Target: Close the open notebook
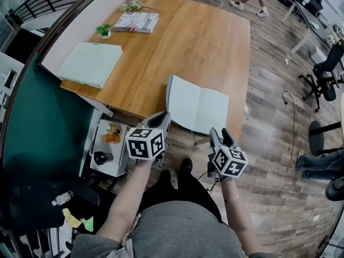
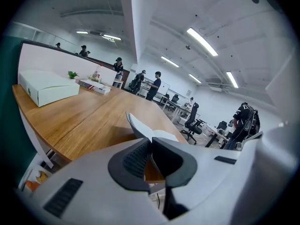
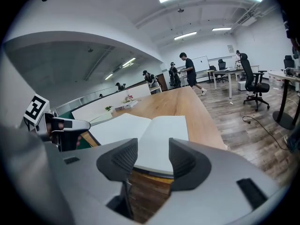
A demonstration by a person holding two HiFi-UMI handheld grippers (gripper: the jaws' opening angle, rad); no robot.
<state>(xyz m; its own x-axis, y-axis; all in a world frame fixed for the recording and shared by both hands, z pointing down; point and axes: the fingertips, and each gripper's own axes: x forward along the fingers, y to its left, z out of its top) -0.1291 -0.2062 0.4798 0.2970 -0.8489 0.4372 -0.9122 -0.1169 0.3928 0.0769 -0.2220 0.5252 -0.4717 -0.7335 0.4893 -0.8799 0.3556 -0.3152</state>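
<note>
The open notebook (image 1: 196, 107) is laid at the near edge of the wooden bench (image 1: 204, 42), its near edge level with or slightly over the bench lip. The left gripper (image 1: 163, 118) is set at the notebook's near left corner, and its jaws are clenched on the thin edge of the left half, which is seen tilted up off the wood in the left gripper view. The right gripper (image 1: 220, 136) is held just short of the notebook's near right edge. Its jaws are spread wide with nothing touched, and the flat right page is seen beyond the gap.

Beyond the notebook a broad run of bare wood is left free. A white box (image 1: 90, 63), a book (image 1: 137, 22) and a small potted plant (image 1: 105, 31) are kept well apart from the notebook, at the far left. To the notebook's right the bench edge is close, with open plank floor (image 1: 274, 117) past it and an office chair (image 1: 325, 74) well away.
</note>
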